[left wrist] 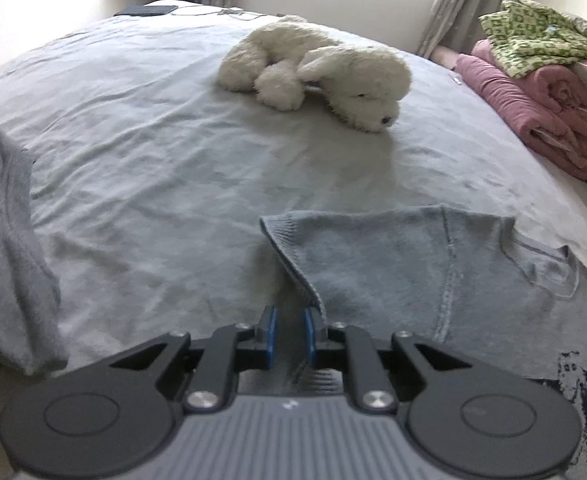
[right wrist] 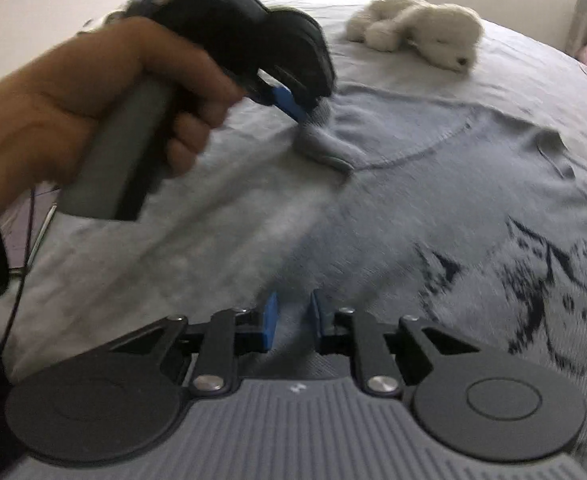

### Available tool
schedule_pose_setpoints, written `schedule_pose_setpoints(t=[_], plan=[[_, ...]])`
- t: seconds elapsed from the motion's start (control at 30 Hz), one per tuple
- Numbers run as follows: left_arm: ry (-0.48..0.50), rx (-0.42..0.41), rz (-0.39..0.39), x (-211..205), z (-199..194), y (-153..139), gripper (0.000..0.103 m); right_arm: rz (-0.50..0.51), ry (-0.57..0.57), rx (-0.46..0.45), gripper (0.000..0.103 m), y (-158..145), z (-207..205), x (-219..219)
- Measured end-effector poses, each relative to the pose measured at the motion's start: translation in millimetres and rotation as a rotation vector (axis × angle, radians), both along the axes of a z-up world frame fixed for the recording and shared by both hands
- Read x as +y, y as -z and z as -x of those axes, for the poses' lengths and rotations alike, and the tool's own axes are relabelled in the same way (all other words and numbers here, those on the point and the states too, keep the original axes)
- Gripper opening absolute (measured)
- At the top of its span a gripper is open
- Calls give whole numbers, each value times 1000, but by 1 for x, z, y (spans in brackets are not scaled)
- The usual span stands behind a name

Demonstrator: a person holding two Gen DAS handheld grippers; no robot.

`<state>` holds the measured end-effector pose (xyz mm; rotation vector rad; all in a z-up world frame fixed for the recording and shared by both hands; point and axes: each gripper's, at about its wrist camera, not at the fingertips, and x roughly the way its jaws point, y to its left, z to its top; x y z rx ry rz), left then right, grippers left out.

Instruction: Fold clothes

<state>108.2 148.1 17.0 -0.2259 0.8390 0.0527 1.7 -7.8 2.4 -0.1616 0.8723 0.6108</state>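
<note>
A grey knit sweater (left wrist: 393,264) with a dark print (right wrist: 533,272) lies flat on the bed's pale sheet (left wrist: 133,140). My left gripper (left wrist: 289,320) is shut on the ribbed cuff (left wrist: 293,248) of its folded-in sleeve. In the right wrist view, a hand (right wrist: 93,92) holds that left gripper (right wrist: 305,114), whose blue fingers pinch the cuff (right wrist: 321,148) over the sweater's chest (right wrist: 433,184). My right gripper (right wrist: 293,312) sits low at the sweater's near side. Its jaws stand narrow with a ridge of grey knit between them, though the view is blurred.
A white plush dog (left wrist: 321,68) lies on the bed beyond the sweater. Folded pink and green clothes (left wrist: 541,88) are stacked at the right edge. Another grey cloth (left wrist: 5,240) hangs at the far left. A window with curtains (left wrist: 441,12) is behind.
</note>
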Motion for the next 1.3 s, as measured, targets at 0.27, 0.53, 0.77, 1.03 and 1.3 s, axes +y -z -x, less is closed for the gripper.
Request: schedule_pose_setpoints(t=[0.27, 0.53, 0.77, 1.03, 1.3], plan=[[-19, 40, -16, 3, -3, 6, 3, -17, 61, 13, 17, -1, 3, -13], [-18, 39, 38, 3, -1, 4, 7, -48, 48, 26, 29, -13, 36, -9], [-2, 50, 34, 1, -1, 7, 6, -21, 11, 50, 30, -1, 55, -1], [-35, 47, 6, 4, 0, 7, 0, -53, 3, 91, 30, 2, 74, -11], [-60, 38, 26, 12, 2, 5, 0, -86, -4, 145, 28, 3, 97, -32]])
